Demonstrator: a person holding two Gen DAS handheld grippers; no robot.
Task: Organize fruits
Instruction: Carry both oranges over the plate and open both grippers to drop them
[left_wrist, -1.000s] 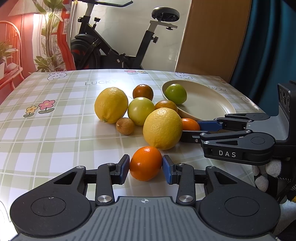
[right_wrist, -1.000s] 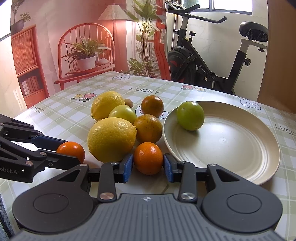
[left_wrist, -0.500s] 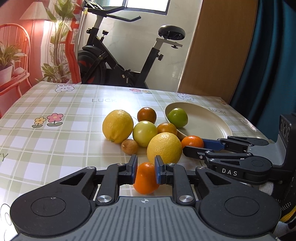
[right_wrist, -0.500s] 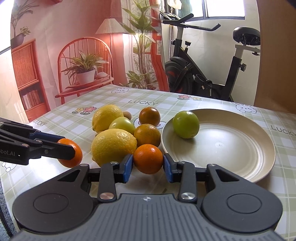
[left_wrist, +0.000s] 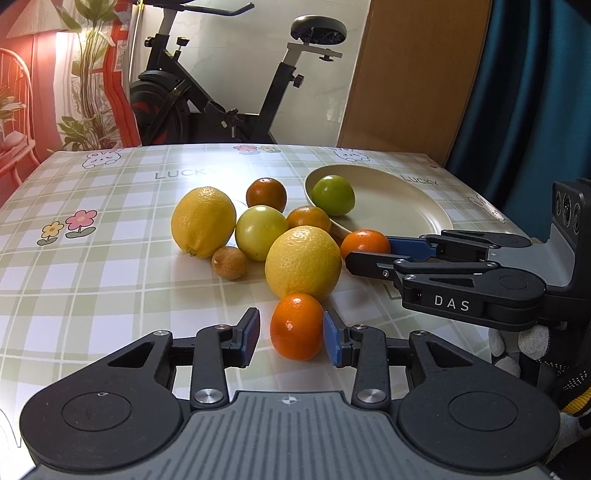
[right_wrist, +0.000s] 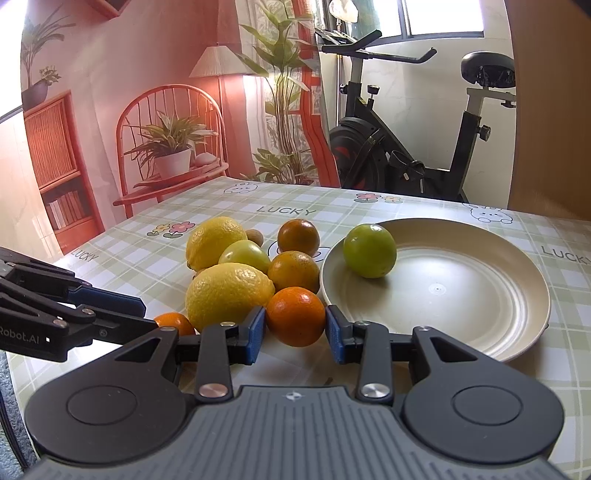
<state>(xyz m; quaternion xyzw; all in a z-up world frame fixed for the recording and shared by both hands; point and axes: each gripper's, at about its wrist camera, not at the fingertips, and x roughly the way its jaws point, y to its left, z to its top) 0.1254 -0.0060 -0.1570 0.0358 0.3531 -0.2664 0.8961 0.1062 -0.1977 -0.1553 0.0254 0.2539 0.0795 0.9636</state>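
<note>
While right claw (right_wrist: 295, 328) pinches an orange (right_wrist: 294, 315) and left claw (left_wrist: 290, 336) gapes beside another (left_wrist: 296, 326), lift gently toward plate (right_wrist: 517, 332).

Left gripper (left_wrist: 290, 336), jaws just reopened (left pad clear of the orange (left_wrist: 296, 326)); right gripper (right_wrist: 295, 328) clamps another orange (right_wrist: 295, 316).

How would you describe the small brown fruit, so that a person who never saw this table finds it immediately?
Start at the beige plate on the checked tablecloth, then move to the fruit pile beside it. The small brown fruit lies on the side away from the plate, beside the two lemons. It is the smallest piece, dull brown where the others are yellow, green or orange.
</note>
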